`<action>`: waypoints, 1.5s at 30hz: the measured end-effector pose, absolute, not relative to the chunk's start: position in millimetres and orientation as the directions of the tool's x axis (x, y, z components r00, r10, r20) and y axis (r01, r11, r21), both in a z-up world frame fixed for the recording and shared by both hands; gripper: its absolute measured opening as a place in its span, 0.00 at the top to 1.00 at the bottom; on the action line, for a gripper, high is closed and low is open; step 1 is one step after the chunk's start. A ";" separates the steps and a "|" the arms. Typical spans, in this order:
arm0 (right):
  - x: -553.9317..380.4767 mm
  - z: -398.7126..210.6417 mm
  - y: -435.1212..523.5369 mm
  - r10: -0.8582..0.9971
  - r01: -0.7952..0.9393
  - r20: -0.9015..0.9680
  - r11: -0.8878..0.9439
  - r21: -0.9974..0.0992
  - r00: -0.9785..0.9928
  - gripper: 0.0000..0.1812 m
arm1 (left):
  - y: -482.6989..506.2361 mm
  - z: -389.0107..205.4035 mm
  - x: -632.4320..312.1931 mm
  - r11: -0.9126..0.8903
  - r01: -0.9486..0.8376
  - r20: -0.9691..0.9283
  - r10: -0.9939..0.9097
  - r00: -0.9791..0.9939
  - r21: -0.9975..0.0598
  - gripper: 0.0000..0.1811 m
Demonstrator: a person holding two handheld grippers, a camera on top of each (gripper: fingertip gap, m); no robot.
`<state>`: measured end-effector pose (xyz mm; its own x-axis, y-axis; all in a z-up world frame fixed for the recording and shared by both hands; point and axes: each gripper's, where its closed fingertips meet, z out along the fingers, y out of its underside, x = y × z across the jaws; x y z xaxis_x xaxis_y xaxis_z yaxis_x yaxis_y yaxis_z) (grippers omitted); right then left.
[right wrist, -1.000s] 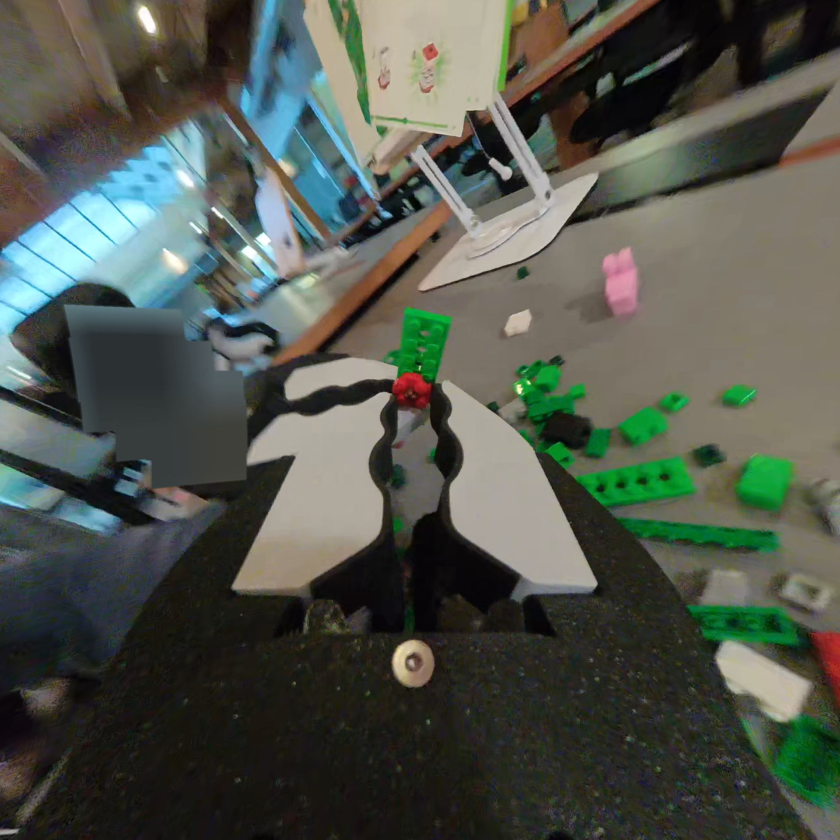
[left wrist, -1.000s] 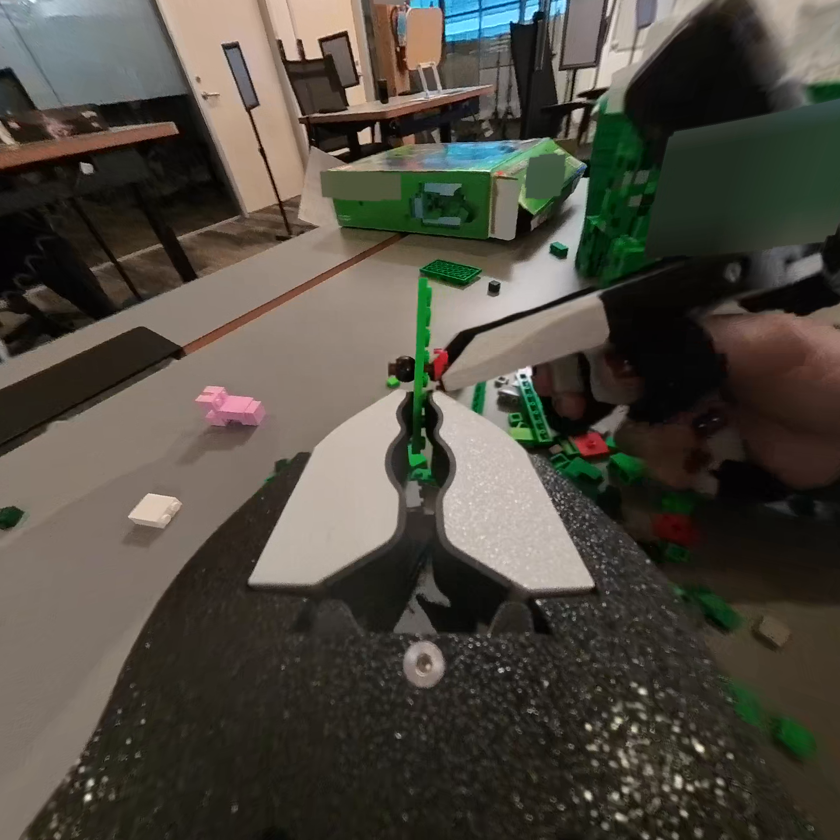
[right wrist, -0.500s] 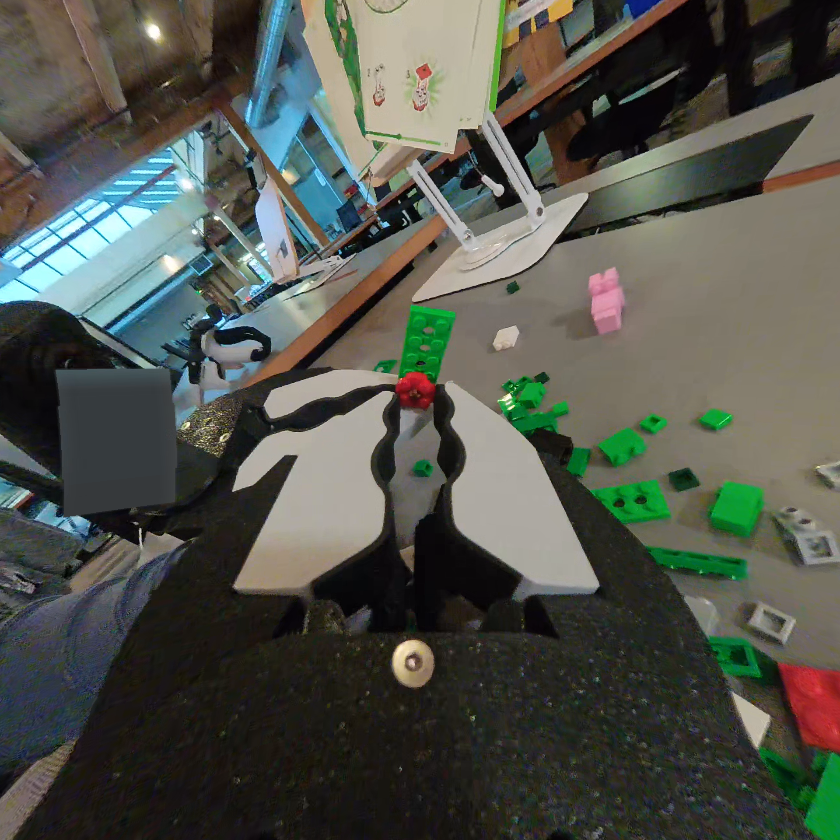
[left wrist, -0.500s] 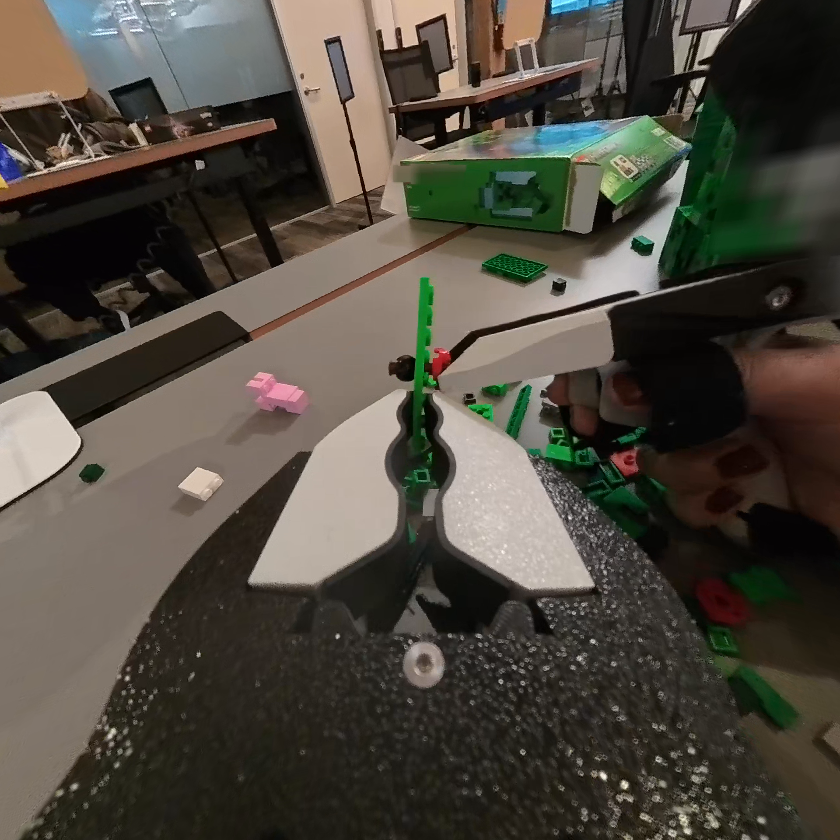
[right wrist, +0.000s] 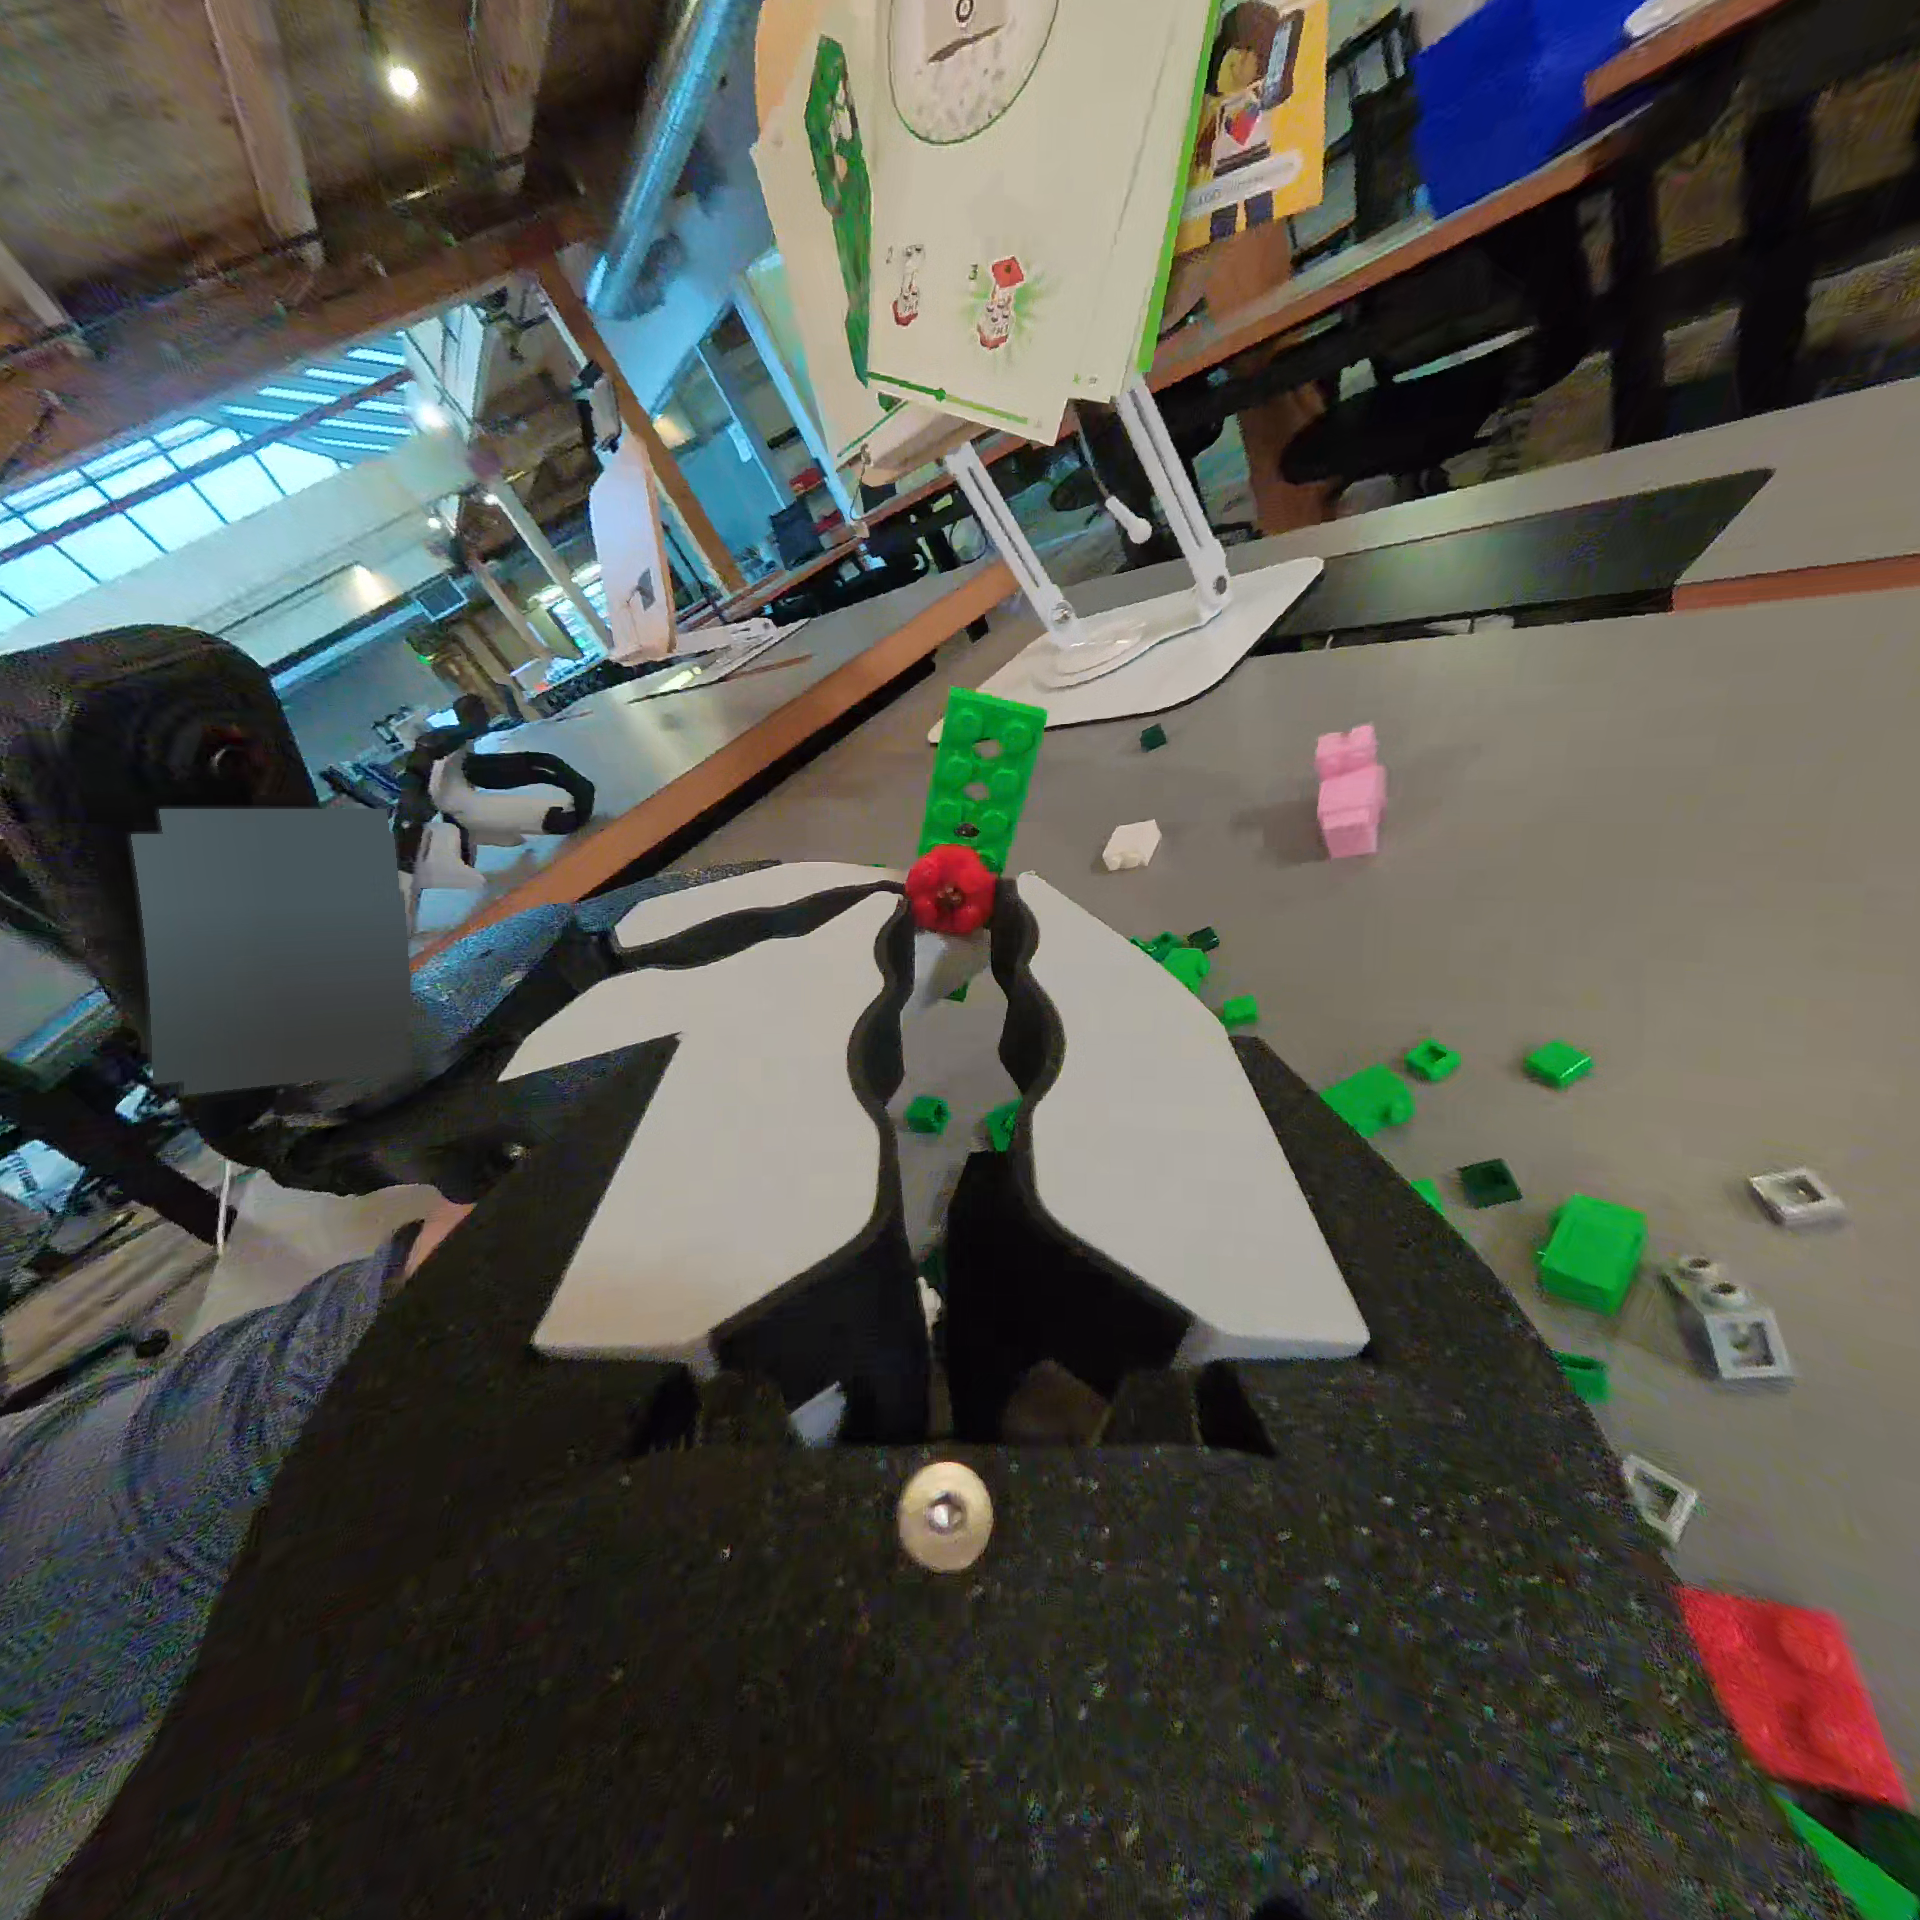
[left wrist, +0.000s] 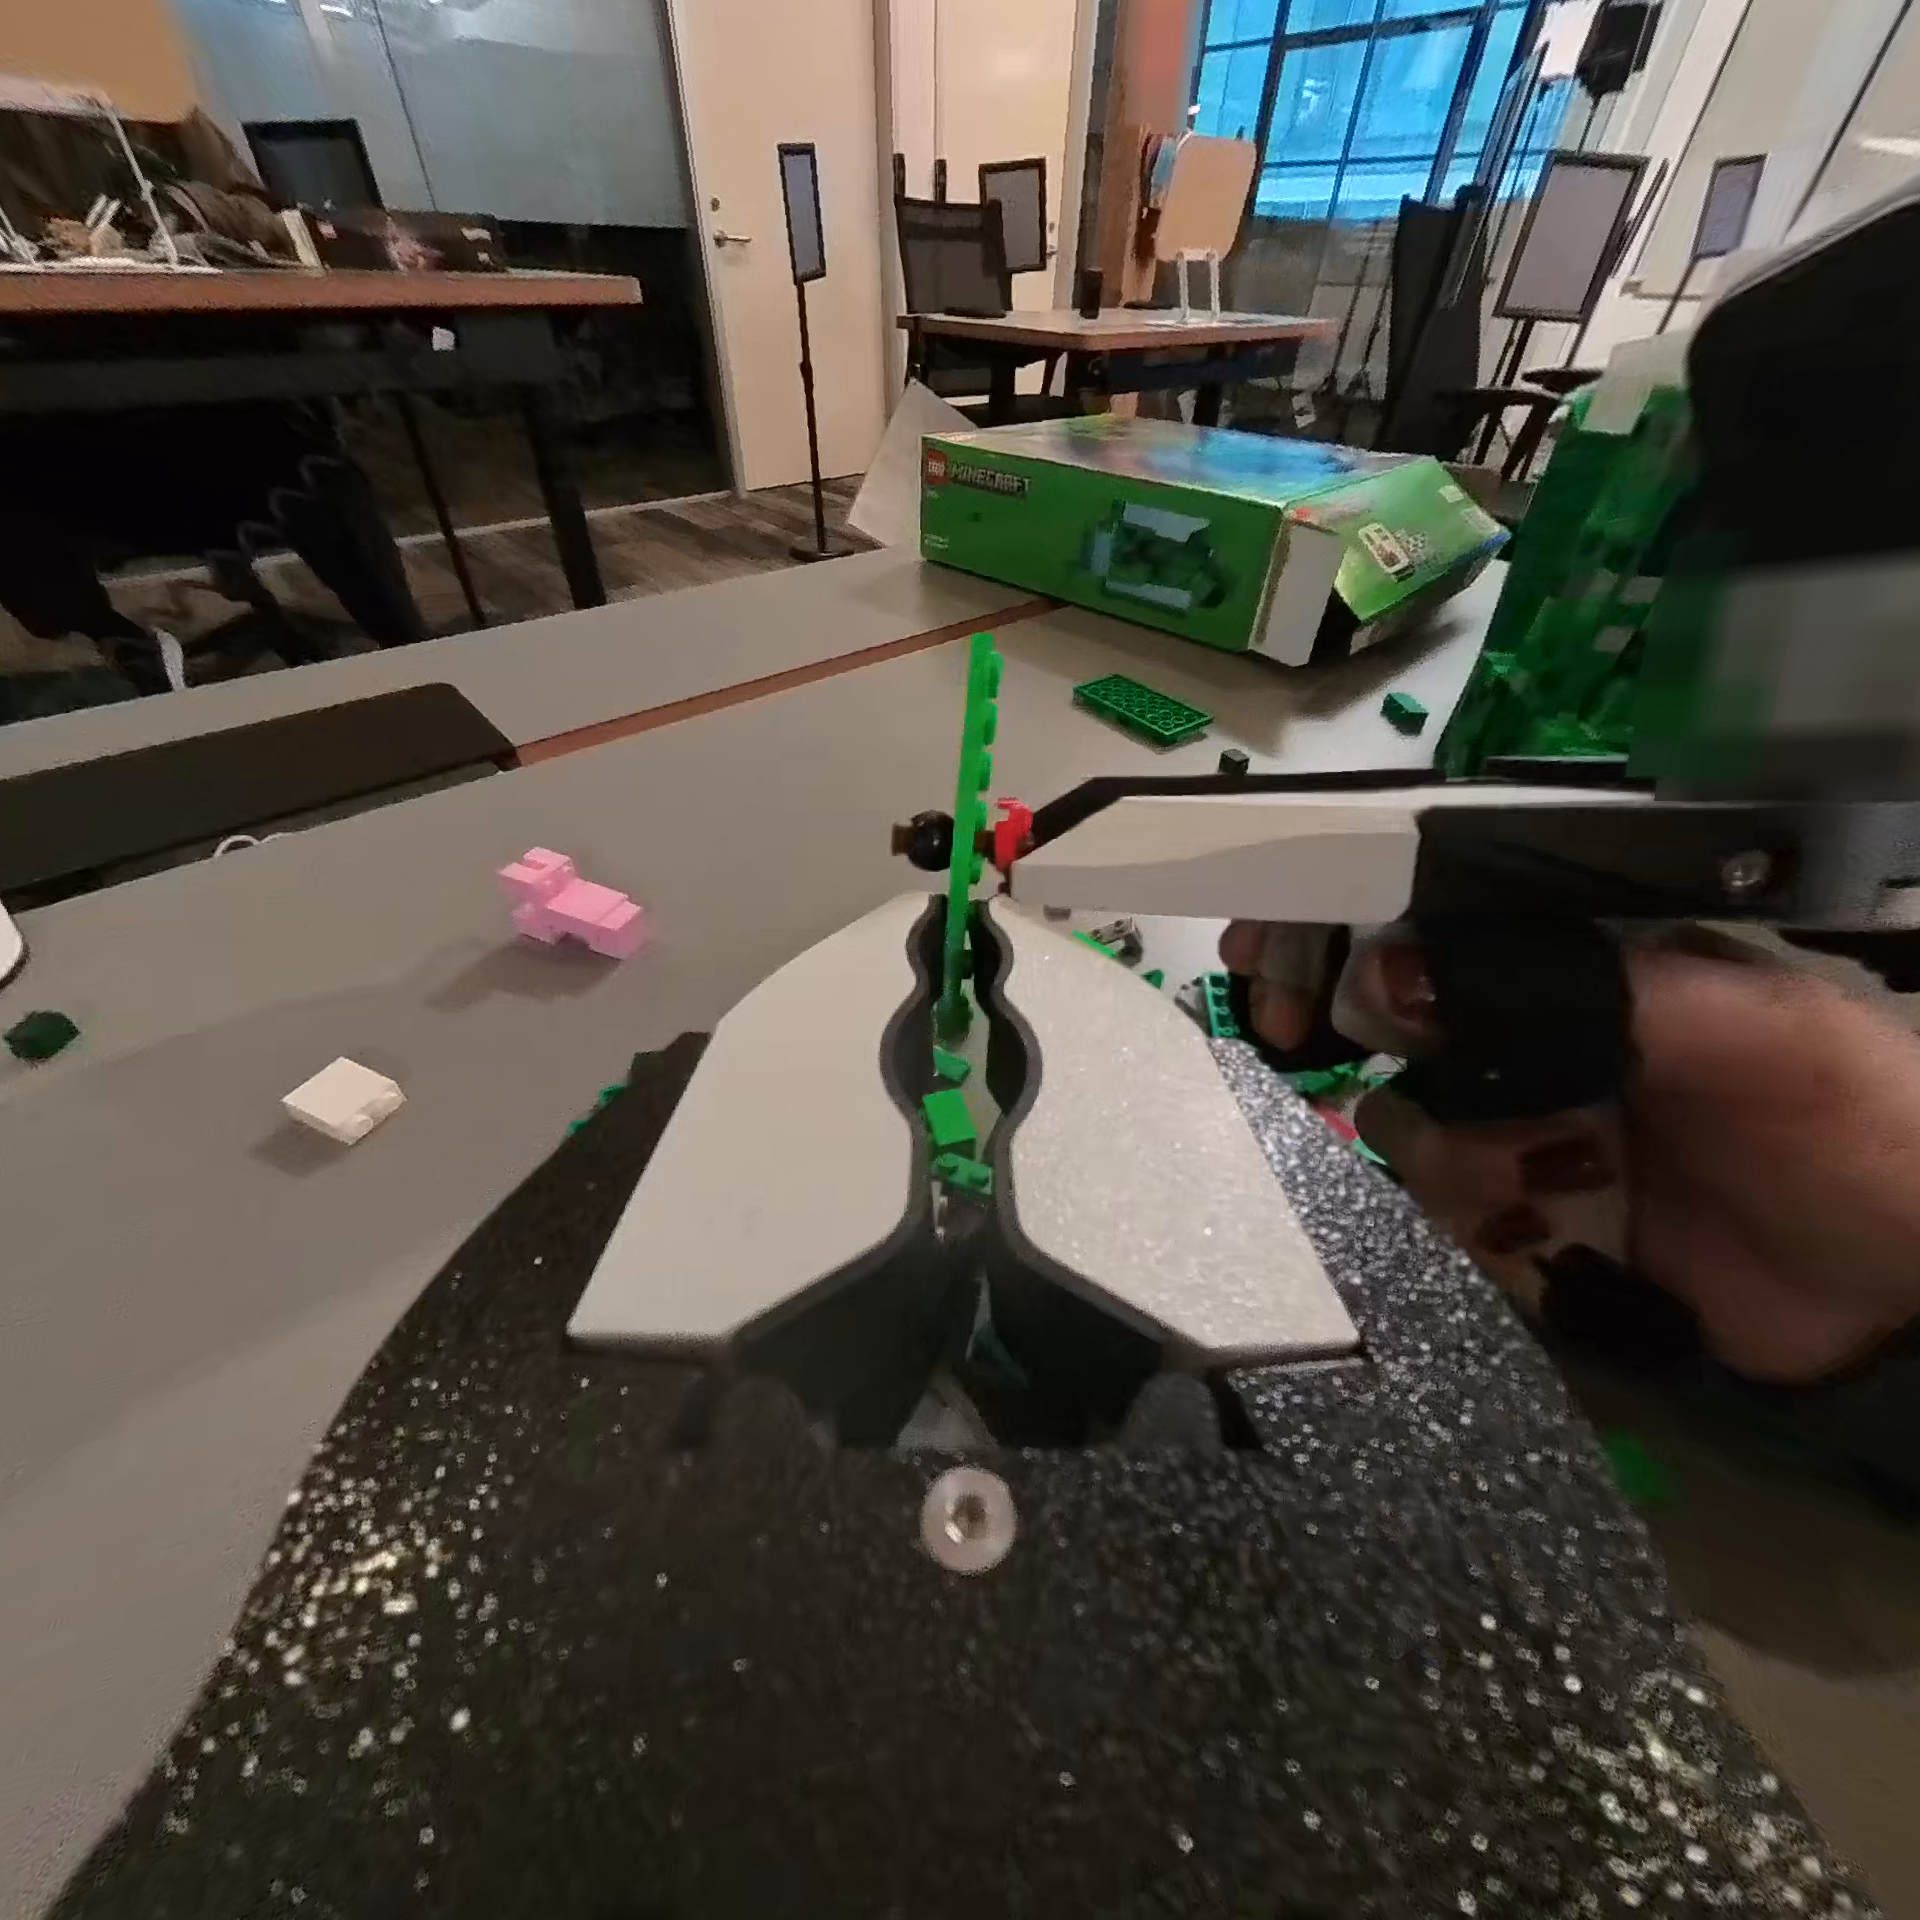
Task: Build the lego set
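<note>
- While a green plate (left wrist: 971, 790) is held upright, edge-on, the left gripper (left wrist: 961, 914) is seen clamped on its lower end; a black ball pin (left wrist: 923, 836) juts from the plate toward 9 o'clock
- A red piece (right wrist: 949, 886) is pinched between the tips of the right gripper (right wrist: 951, 904), pressed against the plate's studded face at 12 o'clock
- A pink pig (left wrist: 569, 906) is seen on the grey table (left wrist: 312, 1195) at 10 o'clock; a green box (left wrist: 1195, 540) lies beyond at 1 o'clock
</note>
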<state>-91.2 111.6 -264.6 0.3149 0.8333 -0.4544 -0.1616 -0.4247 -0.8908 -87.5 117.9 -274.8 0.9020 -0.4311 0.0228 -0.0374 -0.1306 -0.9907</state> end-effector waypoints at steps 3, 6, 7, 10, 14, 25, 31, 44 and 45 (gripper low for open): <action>-91.5 -264.0 111.3 0.828 -0.175 -0.469 -0.435 -0.883 0.307 0.91 | 118.1 -274.3 -87.8 -0.134 -0.022 0.039 -0.435 0.900 -0.991 0.98; -89.4 -263.0 112.1 0.784 -0.228 -0.578 -0.535 -0.814 0.224 0.92 | 119.2 -273.2 -86.9 -0.107 -0.059 -0.009 -0.422 0.907 -0.993 0.98; -88.3 -261.9 112.4 0.767 -0.246 -0.614 -0.569 -0.785 0.186 0.92 | 119.7 -272.3 -85.9 -0.092 -0.074 -0.028 -0.422 0.906 -0.993 0.98; -87.0 -262.4 114.5 0.732 -0.258 -0.666 -0.623 -0.739 0.140 0.92 | 122.8 -272.7 -85.2 -0.073 -0.120 -0.080 -0.402 0.912 -0.990 0.98; -86.6 -259.8 113.7 0.739 -0.268 -0.662 -0.617 -0.740 0.125 0.92 | 122.2 -269.3 -84.4 -0.021 -0.173 -0.152 -0.389 0.909 -0.985 0.98; -84.5 -253.7 113.1 0.756 -0.299 -0.646 -0.595 -0.746 0.107 0.89 | 119.0 -263.9 -77.4 0.042 -0.248 -0.245 -0.386 0.889 -0.968 0.98; -85.4 -255.0 113.0 0.791 -0.282 -0.583 -0.526 -0.802 0.182 0.91 | 119.5 -264.7 -78.6 0.010 -0.157 -0.147 -0.415 0.898 -0.988 0.98; -82.8 -255.4 111.1 0.733 -0.298 -0.669 -0.615 -0.730 0.126 0.91 | 118.4 -265.0 -76.6 -0.003 -0.125 -0.111 -0.435 0.894 -0.992 0.98; -82.7 -255.0 110.7 0.753 -0.291 -0.641 -0.586 -0.756 0.148 0.90 | 117.9 -264.6 -76.4 -0.009 -0.108 -0.094 -0.439 0.893 -0.994 0.98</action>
<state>-82.7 110.7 -255.0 0.1478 0.7532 -0.6409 -0.2914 -0.5861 -0.7560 -76.4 117.9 -264.6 0.8934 -0.4395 -0.0936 -0.1085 -0.0087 -0.9941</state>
